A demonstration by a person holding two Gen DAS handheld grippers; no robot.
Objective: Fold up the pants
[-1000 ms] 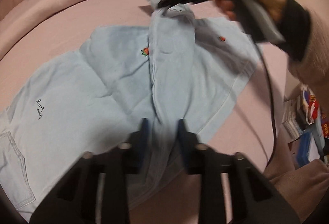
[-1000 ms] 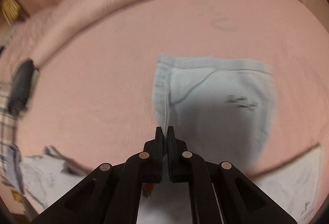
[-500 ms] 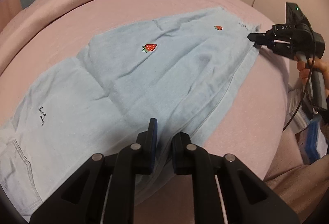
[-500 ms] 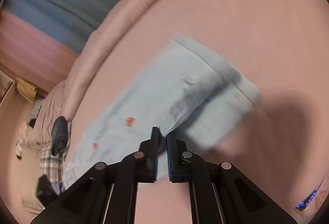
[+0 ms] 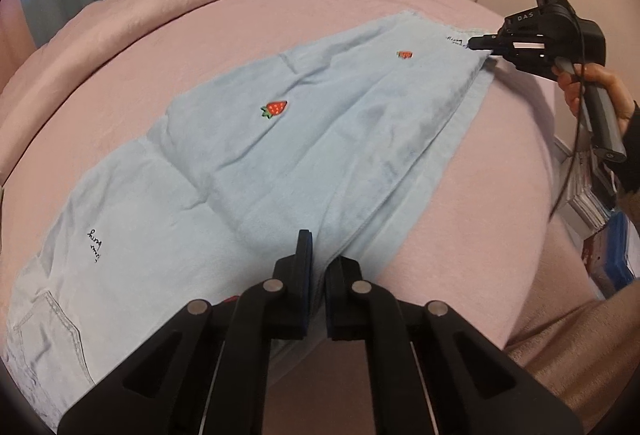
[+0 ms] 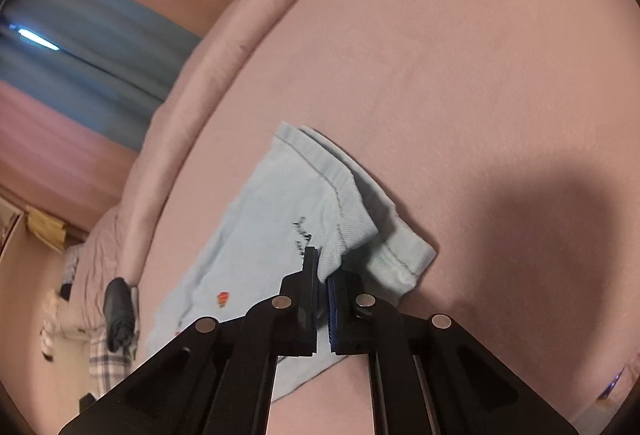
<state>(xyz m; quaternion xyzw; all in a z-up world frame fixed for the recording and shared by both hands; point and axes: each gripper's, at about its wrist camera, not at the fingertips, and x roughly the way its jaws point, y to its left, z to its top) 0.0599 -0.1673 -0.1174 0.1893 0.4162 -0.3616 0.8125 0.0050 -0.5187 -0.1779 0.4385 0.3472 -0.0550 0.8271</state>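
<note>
Light-blue denim pants lie lengthwise, doubled leg-on-leg, across pink bed. Right tongs, upper right, pinch hem corner; left tongs, bottom centre, nearly closed w/ cloth between, prob. to tension the fold flat.

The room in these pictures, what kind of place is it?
Probably a bedroom at home: the pants lie on a pink bed, with curtains behind and clothes piled beside it.
</note>
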